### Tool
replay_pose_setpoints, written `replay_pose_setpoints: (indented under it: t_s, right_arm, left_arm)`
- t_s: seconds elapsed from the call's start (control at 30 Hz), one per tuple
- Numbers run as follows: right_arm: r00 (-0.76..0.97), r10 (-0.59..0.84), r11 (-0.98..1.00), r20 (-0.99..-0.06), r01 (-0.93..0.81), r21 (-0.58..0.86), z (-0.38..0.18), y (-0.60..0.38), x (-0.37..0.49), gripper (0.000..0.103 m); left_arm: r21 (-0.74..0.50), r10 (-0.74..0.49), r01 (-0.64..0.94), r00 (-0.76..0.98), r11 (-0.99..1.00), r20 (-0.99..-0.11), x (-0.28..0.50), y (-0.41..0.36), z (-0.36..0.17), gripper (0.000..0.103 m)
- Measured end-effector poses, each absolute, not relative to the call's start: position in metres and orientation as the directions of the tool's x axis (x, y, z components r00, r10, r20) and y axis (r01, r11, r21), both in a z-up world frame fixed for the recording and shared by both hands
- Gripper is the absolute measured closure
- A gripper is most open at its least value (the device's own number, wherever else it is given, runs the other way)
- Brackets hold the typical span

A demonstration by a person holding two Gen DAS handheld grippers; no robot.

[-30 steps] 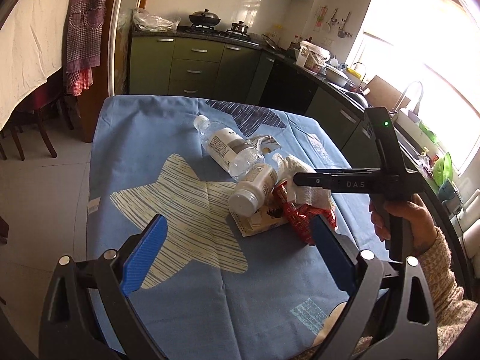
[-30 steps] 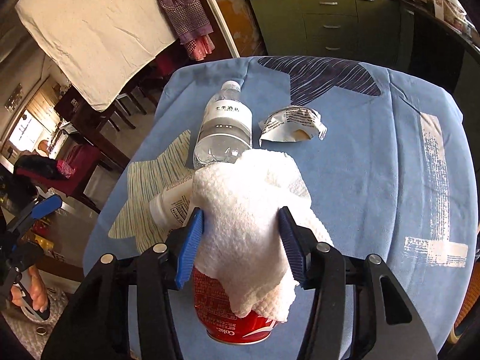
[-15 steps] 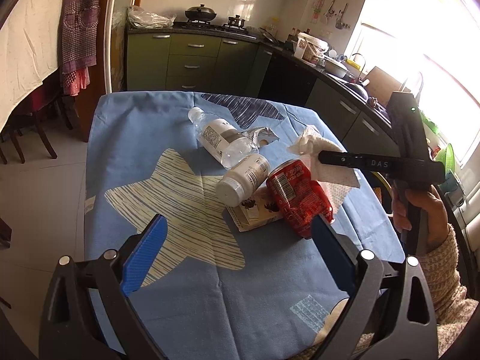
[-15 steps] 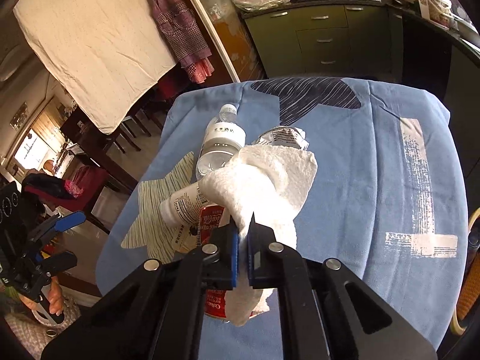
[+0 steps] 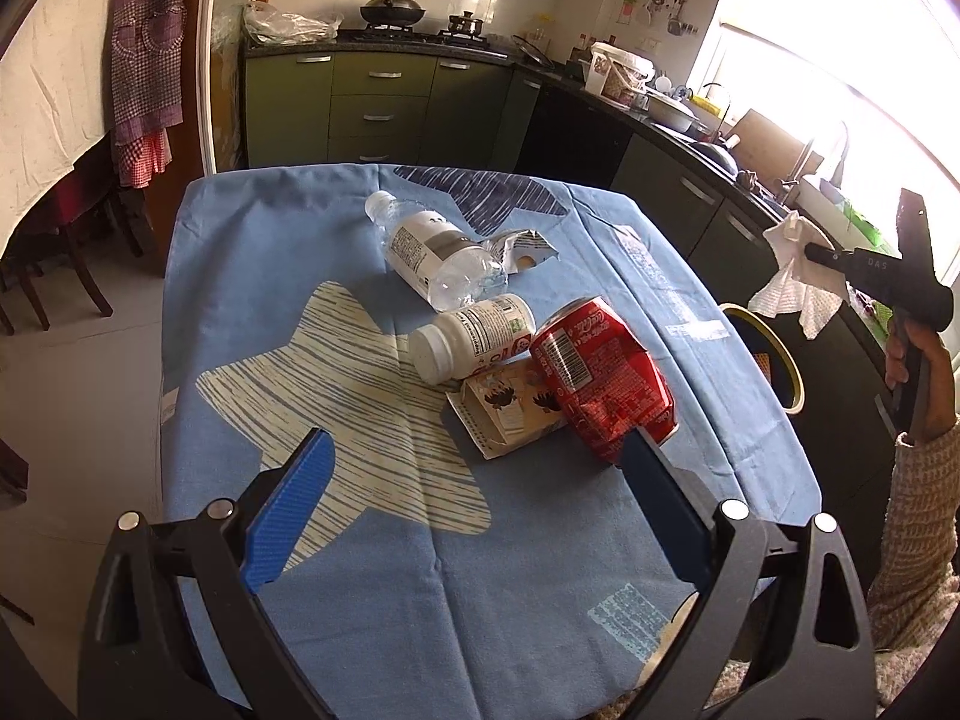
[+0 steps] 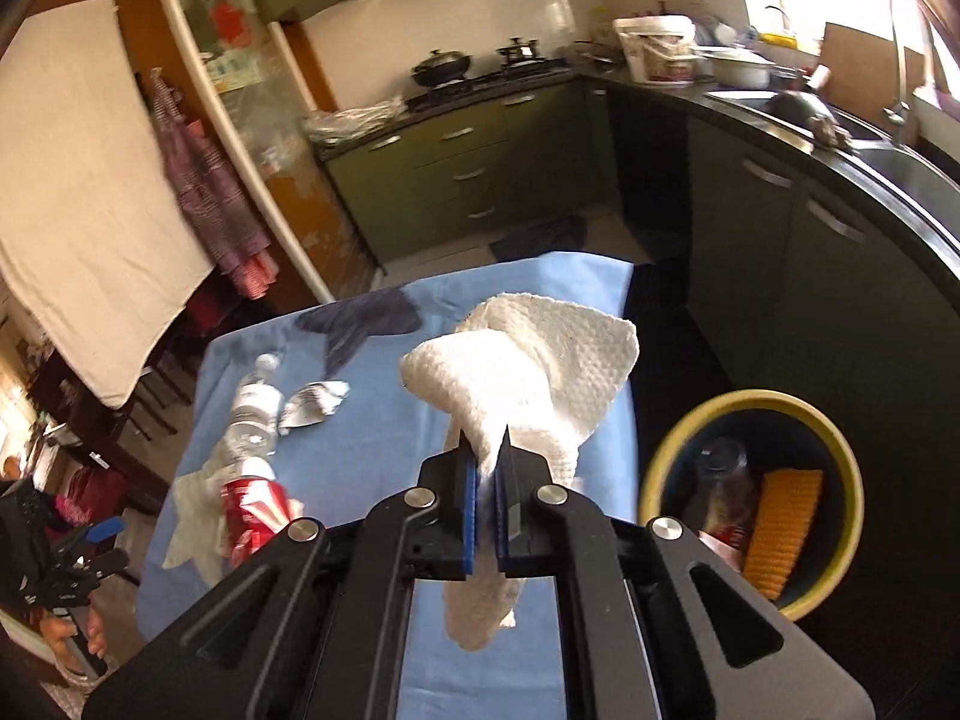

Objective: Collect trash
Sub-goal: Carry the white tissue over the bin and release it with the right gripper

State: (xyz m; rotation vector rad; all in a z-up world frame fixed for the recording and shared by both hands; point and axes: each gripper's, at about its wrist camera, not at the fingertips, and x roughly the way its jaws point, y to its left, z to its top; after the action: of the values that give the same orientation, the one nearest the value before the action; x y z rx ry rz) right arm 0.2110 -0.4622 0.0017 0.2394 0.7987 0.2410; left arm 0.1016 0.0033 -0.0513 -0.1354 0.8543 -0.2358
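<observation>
Lifted off the red can (image 5: 603, 375), the paper towel (image 6: 528, 372) is now hanging pinched in my right gripper (image 6: 486, 450), beside the table (image 5: 252, 276) edge near the yellow-rimmed bin (image 6: 834, 438). Meanwhile my left gripper (image 5: 474, 498) is hovering spread wide over the table's remaining trash

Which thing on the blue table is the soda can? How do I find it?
Look at the table with the blue cloth and find the heap of trash near its middle. The soda can lies on its side at the near end of that heap, resting on a flattened carton beside a small white bottle. It is the only bright red, dented thing there.
</observation>
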Motion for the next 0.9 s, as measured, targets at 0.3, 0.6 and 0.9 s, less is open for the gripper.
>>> replay_pose_setpoints:
  t_s: [0.3, 0.6, 0.9]
  right_arm:
    - [0.606, 0.105, 0.958, -0.788, 0.151, 0.243, -0.079, -0.568, 0.254, 0.097]
    - [0.571, -0.030, 0.938, -0.820, 0.300, 0.174, -0.113, -0.612, 0.253, 0.055]
    - [0.650, 0.102, 0.960, -0.753, 0.136, 0.246, -0.084, -0.546, 0.189, 0.048]
  left_arm:
    - [-0.183, -0.257, 0.182, 0.618, 0.966, -0.743, 0.107, -0.014, -0.050, 0.011]
    - [-0.152, -0.273, 0.243, 0.612, 0.958, -0.742, 0.113, -0.024, -0.054, 0.011]
    - [0.020, -0.270, 0.408, 0.638, 0.913, -0.721, 0.142, -0.022, -0.059, 0.011]
